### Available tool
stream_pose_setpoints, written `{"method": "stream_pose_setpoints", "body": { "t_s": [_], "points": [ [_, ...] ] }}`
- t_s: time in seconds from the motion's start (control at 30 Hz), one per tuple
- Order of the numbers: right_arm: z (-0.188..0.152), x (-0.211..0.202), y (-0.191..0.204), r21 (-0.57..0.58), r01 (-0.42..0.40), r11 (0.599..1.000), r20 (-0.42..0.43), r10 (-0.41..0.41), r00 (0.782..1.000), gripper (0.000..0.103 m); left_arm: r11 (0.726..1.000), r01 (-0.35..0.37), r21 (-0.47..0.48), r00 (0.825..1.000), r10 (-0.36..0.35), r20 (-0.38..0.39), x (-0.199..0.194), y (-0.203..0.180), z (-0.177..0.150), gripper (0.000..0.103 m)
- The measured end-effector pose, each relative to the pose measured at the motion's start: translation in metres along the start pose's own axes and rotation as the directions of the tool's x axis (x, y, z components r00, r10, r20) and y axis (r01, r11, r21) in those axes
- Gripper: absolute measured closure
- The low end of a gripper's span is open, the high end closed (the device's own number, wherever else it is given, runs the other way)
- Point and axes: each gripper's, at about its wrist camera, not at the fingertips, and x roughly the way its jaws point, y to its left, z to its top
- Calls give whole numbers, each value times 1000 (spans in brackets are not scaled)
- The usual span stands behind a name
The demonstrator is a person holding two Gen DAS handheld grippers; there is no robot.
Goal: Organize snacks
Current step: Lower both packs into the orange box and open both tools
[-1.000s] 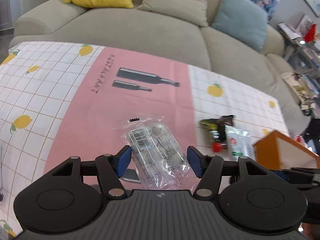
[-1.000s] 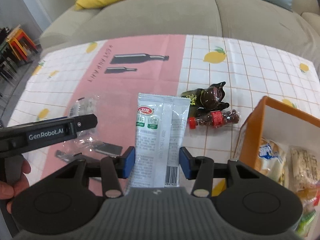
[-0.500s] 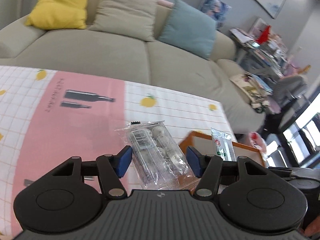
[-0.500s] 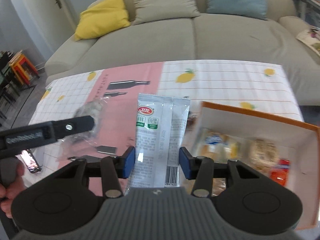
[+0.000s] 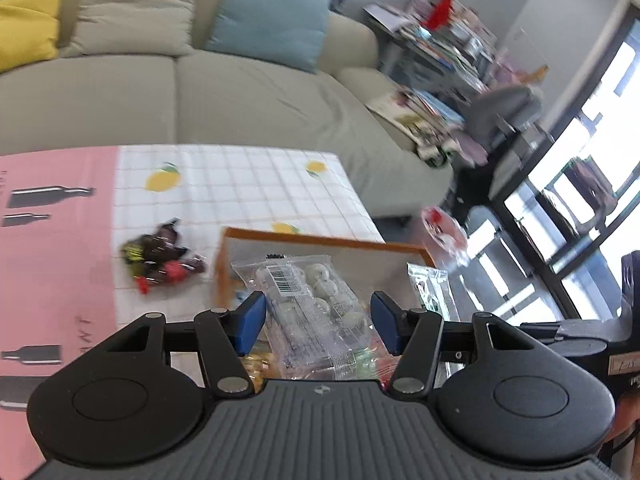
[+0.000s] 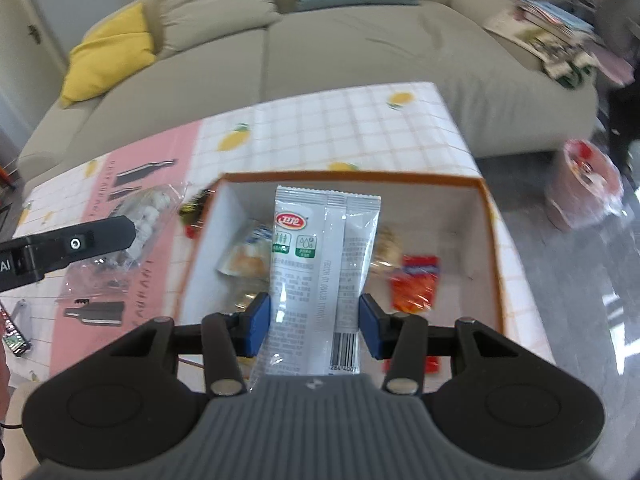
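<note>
My left gripper point(image 5: 318, 326) is shut on a clear bag of white round candies point(image 5: 310, 300) and holds it over the near left part of the orange box point(image 5: 320, 240). My right gripper point(image 6: 315, 325) is shut on a silver-white snack packet point(image 6: 320, 264) and holds it above the open orange box point(image 6: 352, 178). The box holds several wrapped snacks, among them a red packet point(image 6: 416, 284). The left gripper and its candy bag point(image 6: 152, 216) show at the left of the right wrist view. The silver packet's tip point(image 5: 430, 284) shows in the left wrist view.
A dark snack packet and a small red-capped bottle candy point(image 5: 160, 256) lie on the tablecloth left of the box. The table's right edge point(image 5: 360, 200) drops to the floor. A beige sofa point(image 6: 360, 52) stands behind the table. A pink bin point(image 6: 584, 188) stands on the floor.
Both grippers have carried their packets to the right, from over the pink tablecloth to over the orange box. Both grips are unchanged.
</note>
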Motion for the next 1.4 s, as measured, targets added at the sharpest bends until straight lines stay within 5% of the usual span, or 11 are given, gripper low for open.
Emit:
{"method": "stream_pose_setpoints", "body": {
  "t_s": [0.07, 0.1, 0.13, 0.6, 1.07, 1.4],
  "points": [
    [-3, -1, -13, 17, 13, 1000, -9, -12, 1000, 56, 1000, 5, 30, 1000, -5, -17, 11, -9, -1, 40],
    [-2, 2, -20, 27, 19, 999, -15, -19, 1000, 57, 999, 3, 43, 1000, -2, -25, 16, -13, 0, 56],
    [-3, 2, -25, 35, 26, 999, -20, -26, 999, 57, 998, 13, 53, 999, -10, -42, 23, -17, 0, 60],
    [0, 48, -55, 75, 50, 996, -140, -39, 989, 57, 992, -32, 122, 983, 53, -177, 63, -14, -14, 57],
    [19, 79, -13, 14, -22, 1000, -152, 24, 988, 57, 966, -154, 209, 960, 197, -199, 73, 0, -17, 49],
    [18, 97, -4, -146, 110, 983, -179, -135, 974, 56, 963, -124, 241, 959, 179, -221, 76, -1, -18, 45]
  ]
}}
